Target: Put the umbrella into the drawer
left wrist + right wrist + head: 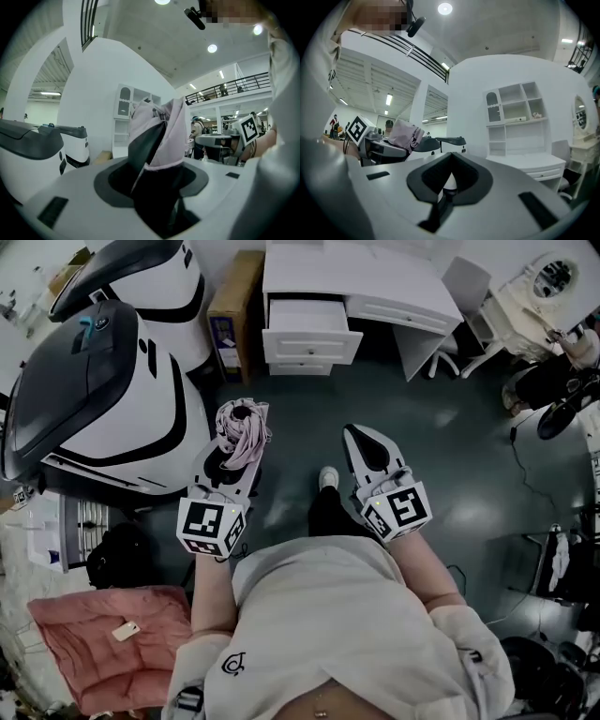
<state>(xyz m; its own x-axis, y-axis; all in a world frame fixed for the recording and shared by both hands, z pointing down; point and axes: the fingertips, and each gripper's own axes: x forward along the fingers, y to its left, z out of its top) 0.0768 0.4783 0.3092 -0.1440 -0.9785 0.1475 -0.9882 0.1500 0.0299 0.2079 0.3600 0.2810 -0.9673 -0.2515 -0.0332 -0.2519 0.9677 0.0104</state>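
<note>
A folded pink umbrella (242, 432) stands up between the jaws of my left gripper (239, 444), which is shut on it. In the left gripper view the umbrella's pink cloth (159, 136) fills the gap between the jaws. My right gripper (362, 434) is level beside it, its jaws together with nothing in them. Ahead across the floor stands a white desk (375, 282) with its top drawer (309, 329) pulled open. The right gripper view shows the desk (534, 164) at the right, and the umbrella (407, 133) in the left gripper at the left.
Two large white and black machines (103, 399) stand at the left, with a cardboard box (234, 306) beside the desk. A pink cushion (103, 643) lies at the lower left. A white chair (469, 296) and cables are at the right. The person's foot (328, 479) is below the grippers.
</note>
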